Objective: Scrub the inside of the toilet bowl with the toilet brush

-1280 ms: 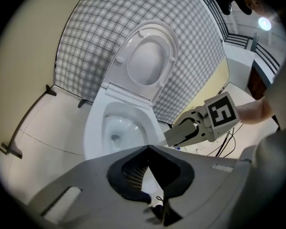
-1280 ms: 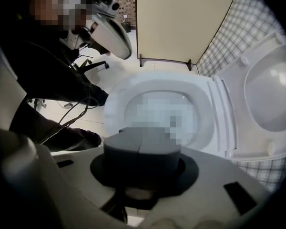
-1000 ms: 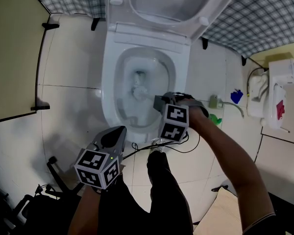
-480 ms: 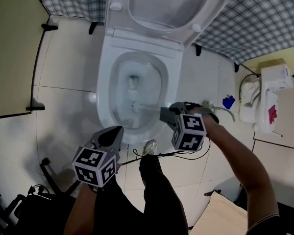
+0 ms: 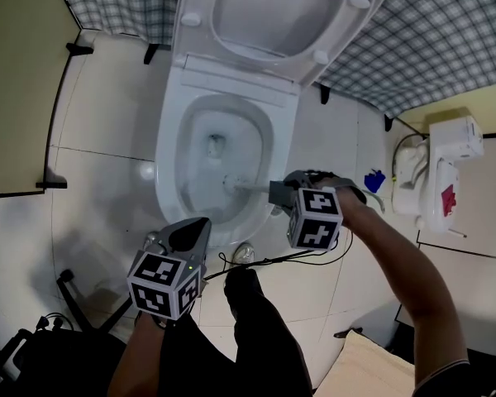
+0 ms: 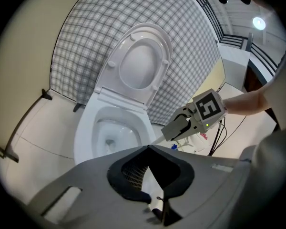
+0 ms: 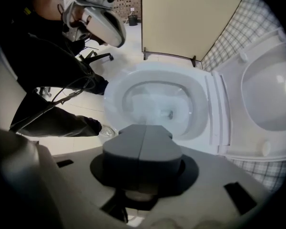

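Most of the toilet brush (image 5: 246, 186) handle is covered by the right gripper (image 5: 273, 193), whose pads are clamped on it. The head is kinda blurry, seen low inside the toilet bowl (image 5: 169, 165). The left gripper (image 5: 197, 226) is kept just outside the front rim, jaws pressed together on nothing.

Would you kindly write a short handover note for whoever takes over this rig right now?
Left gripper: fingers together, empty, held low in front of the toilet.
Right gripper: shut on the thin white toilet brush, beside the right rim.
The brush head is down inside the white ceramic toilet bowl; the lid is up.
Done: brush in the bowl. How much is scrubbed cannot be told; probably work round the inner wall.
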`<action>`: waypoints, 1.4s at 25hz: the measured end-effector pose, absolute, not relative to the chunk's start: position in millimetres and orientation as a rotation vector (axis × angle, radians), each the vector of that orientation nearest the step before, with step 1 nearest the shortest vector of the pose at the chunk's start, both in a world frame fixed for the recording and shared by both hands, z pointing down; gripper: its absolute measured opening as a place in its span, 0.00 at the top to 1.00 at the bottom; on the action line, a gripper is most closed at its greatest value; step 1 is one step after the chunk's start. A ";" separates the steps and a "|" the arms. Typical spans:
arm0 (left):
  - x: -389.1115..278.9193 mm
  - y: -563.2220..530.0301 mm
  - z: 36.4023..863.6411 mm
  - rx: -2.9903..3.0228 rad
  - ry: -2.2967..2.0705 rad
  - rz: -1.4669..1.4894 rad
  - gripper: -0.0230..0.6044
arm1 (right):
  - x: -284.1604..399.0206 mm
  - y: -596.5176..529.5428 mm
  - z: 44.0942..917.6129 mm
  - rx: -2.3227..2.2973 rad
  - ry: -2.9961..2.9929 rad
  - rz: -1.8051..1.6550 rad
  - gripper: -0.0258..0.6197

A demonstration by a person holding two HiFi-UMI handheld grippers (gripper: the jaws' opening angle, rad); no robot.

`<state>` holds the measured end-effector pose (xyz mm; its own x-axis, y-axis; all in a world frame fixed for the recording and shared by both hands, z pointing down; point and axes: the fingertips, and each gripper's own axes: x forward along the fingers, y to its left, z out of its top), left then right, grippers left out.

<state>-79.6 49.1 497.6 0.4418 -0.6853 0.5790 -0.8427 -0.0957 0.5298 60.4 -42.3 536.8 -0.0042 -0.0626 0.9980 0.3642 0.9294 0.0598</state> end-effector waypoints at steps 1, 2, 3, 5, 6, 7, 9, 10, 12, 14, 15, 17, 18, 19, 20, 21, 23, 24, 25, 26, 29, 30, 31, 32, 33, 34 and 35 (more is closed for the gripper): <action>-77.6 49.5 498.1 1.830 -1.299 0.234 0.95 | 59.1 -46.9 540.6 -0.225 -1.549 -0.332 0.70; -76.7 49.7 498.7 1.826 -1.300 0.239 0.95 | 57.1 -51.6 544.9 -0.207 -1.557 -0.319 0.70; -77.2 49.8 499.4 1.822 -1.304 0.245 0.95 | 53.9 -56.5 549.7 -0.189 -1.566 -0.303 0.70; -81.7 49.8 501.8 1.810 -1.318 0.248 0.95 | 45.0 -67.9 560.9 -0.151 -1.585 -0.268 0.70; -84.2 49.6 503.3 1.801 -1.327 0.244 0.95 | 40.5 -74.2 566.6 -0.132 -1.590 -0.253 0.70; -86.3 49.5 504.8 1.792 -1.334 0.237 0.95 | 36.5 -80.3 571.9 -0.115 -1.592 -0.240 0.70; -88.7 49.8 507.5 1.777 -1.344 0.225 0.95 | 30.2 -90.5 579.5 -0.095 -1.587 -0.230 0.70; -89.3 49.7 508.8 1.773 -1.347 0.221 0.95 | 27.4 -94.3 581.0 -0.094 -1.582 -0.233 0.70; -88.6 49.3 511.5 1.770 -1.346 0.217 0.95 | 23.7 -97.5 577.8 -0.112 -1.570 -0.259 0.70; -84.6 50.0 512.9 1.772 -1.332 0.221 0.95 | 28.1 -95.2 567.1 -0.152 -1.547 -0.312 0.70; -82.4 49.7 512.6 1.775 -1.324 0.224 0.95 | 34.0 -93.7 560.1 -0.171 -1.530 -0.339 0.70; -79.5 46.3 510.5 1.785 -1.312 0.221 0.95 | 48.5 -93.1 545.2 -0.194 -1.489 -0.378 0.70; -78.6 44.7 509.9 1.790 -1.307 0.217 0.95 | 54.3 -93.3 537.7 -0.200 -1.468 -0.388 0.70; -77.7 43.3 509.5 1.794 -1.302 0.211 0.95 | 58.6 -93.8 530.6 -0.206 -1.446 -0.396 0.70; -76.7 41.9 508.8 1.796 -1.298 0.204 0.95 | 61.7 -95.2 523.8 -0.210 -1.424 -0.404 0.70; -75.7 40.1 507.4 1.797 -1.295 0.195 0.95 | 63.8 -97.5 517.6 -0.214 -1.403 -0.412 0.70; -73.9 36.1 502.9 1.796 -1.292 0.174 0.95 | 64.4 -102.6 509.2 -0.221 -1.372 -0.425 0.70; -73.5 34.2 500.6 1.797 -1.292 0.166 0.95 | 63.4 -105.1 508.0 -0.221 -1.360 -0.429 0.70; -73.5 32.6 498.6 1.798 -1.292 0.159 0.95 | 62.1 -108.2 508.7 -0.218 -1.348 -0.436 0.70; -73.6 31.2 497.3 1.801 -1.293 0.153 0.95 | 60.8 -112.5 510.6 -0.210 -1.336 -0.446 0.70; -79.2 30.0 498.7 1.796 -1.305 0.131 0.95 | 51.7 -130.3 518.8 -0.168 -1.322 -0.464 0.70; -83.1 31.6 501.2 1.785 -1.311 0.121 0.95 | 45.8 -133.7 522.1 -0.159 -1.327 -0.457 0.70; -87.3 33.9 504.1 1.769 -1.317 0.111 0.95 | 39.0 -135.1 525.7 -0.155 -1.335 -0.447 0.70; -91.1 36.3 506.7 1.751 -1.324 0.099 0.95 | 31.8 -135.4 529.8 -0.155 -1.342 -0.440 0.70; -94.2 37.9 508.6 1.737 -1.330 0.090 0.95 | 24.9 -135.1 534.3 -0.158 -1.348 -0.437 0.70; -96.4 38.5 509.9 1.729 -1.335 0.085 0.95 | 19.0 -134.5 539.3 -0.162 -1.353 -0.436 0.70; -97.7 38.2 510.6 1.728 -1.338 0.083 0.95 | 14.4 -133.7 545.0 -0.163 -1.358 -0.434 0.70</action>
<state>-97.7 38.2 510.6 0.4074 -0.7318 0.5463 -0.7937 0.0122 0.6082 14.4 -133.7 545.0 0.1465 -0.2065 0.9674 0.3928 0.9097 0.1347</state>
